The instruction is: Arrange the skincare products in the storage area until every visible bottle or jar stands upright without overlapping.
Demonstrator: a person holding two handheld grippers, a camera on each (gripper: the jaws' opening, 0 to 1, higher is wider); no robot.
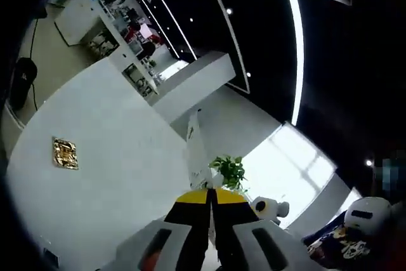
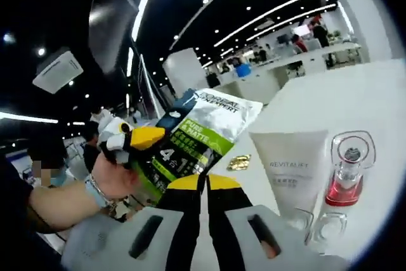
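My left gripper (image 2: 141,139), held by a person's hand (image 2: 113,179), is shut on a green-and-white L'Oreal sachet (image 2: 203,128) and holds it up above the white table (image 2: 355,93). In the left gripper view the sachet (image 1: 198,150) shows edge-on as a thin white strip rising from my left gripper (image 1: 210,192). A white Revitalift tube (image 2: 290,169) stands cap-down on the table. Right of it stands a clear bottle with red liquid (image 2: 346,179). My right gripper (image 2: 204,181) is shut with nothing in it, low in front of the tube.
A small gold foil item (image 2: 240,162) lies on the table behind my right gripper; it also shows on the table (image 1: 114,176) as the gold item (image 1: 65,153). A potted plant (image 1: 229,171) stands beyond. Desks and people fill the far background (image 2: 304,42).
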